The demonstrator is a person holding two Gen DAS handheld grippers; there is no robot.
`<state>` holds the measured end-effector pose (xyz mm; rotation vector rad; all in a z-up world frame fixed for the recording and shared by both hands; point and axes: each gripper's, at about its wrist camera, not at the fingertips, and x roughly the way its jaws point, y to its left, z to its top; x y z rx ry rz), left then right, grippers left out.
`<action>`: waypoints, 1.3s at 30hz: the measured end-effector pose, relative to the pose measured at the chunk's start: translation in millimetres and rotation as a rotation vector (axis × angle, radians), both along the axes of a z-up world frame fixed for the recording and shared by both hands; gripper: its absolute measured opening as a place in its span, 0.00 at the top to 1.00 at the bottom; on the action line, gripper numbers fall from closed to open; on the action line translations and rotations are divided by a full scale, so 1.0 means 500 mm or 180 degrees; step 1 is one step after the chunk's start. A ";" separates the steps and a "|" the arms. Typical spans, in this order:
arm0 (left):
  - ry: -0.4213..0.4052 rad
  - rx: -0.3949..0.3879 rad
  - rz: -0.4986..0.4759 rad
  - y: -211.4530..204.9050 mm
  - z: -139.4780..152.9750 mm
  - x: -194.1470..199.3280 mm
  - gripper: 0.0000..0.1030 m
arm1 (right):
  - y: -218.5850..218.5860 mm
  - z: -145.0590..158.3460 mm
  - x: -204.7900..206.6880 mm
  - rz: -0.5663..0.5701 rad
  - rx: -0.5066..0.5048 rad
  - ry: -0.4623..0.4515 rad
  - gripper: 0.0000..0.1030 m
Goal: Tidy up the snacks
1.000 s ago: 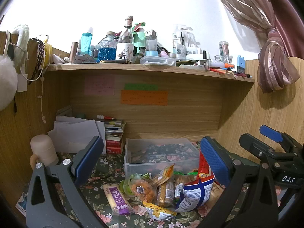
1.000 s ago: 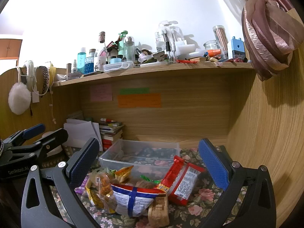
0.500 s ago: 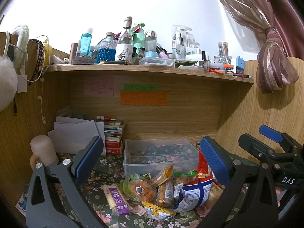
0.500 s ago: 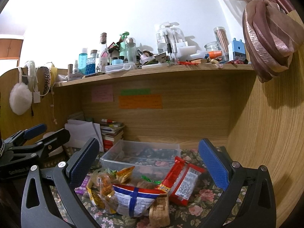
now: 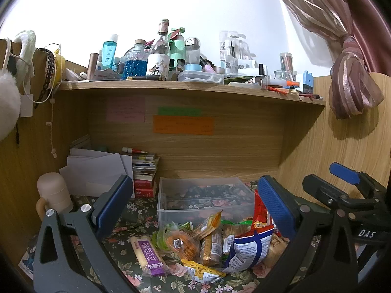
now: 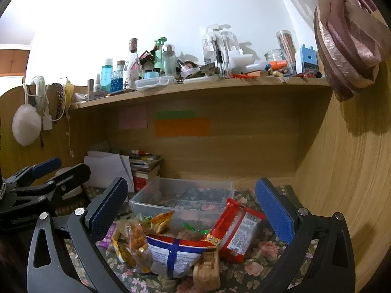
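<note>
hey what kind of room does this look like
Probably a bedroom or dorm desk nook: a wooden shelf crowded with cosmetics and bottles, sticky notes on the back panel, and a tied-back curtain.

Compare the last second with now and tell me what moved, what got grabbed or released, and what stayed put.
Almost nothing changed. Both cameras drifted very slightly, so the scene sits a touch differently in view. Nothing was grabbed or released: the left gripper and right gripper stay open above the snack pile. The clear plastic box still holds no snacks, and the red packet lies where it was.
</note>
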<state>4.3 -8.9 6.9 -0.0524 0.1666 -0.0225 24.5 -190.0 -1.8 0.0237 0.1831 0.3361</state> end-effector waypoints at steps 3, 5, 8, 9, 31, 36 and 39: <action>0.0035 -0.0024 -0.0008 0.008 -0.009 0.008 0.03 | 0.001 -0.005 0.008 0.0003 0.0003 0.0047 0.00; 0.0082 -0.0039 -0.0013 0.013 -0.014 0.016 0.09 | -0.001 -0.010 0.014 0.0013 0.0014 0.0089 0.00; 0.0202 -0.0059 -0.0026 0.025 -0.027 0.032 0.16 | -0.005 -0.019 0.025 0.0006 0.0027 0.0164 0.01; 0.0251 -0.0066 -0.0018 0.031 -0.034 0.039 0.16 | -0.007 -0.023 0.029 0.0009 0.0034 0.0200 0.04; 0.1585 -0.0113 0.0330 0.171 -0.266 0.148 0.25 | -0.053 -0.158 0.076 -0.0059 -0.0330 0.1223 0.37; 0.1690 -0.0112 0.0296 0.158 -0.288 0.169 0.25 | -0.042 -0.186 0.083 -0.0006 -0.0336 0.1428 0.37; 0.1740 -0.0081 0.0296 0.152 -0.301 0.184 0.25 | -0.037 -0.197 0.087 0.0034 -0.0317 0.1485 0.37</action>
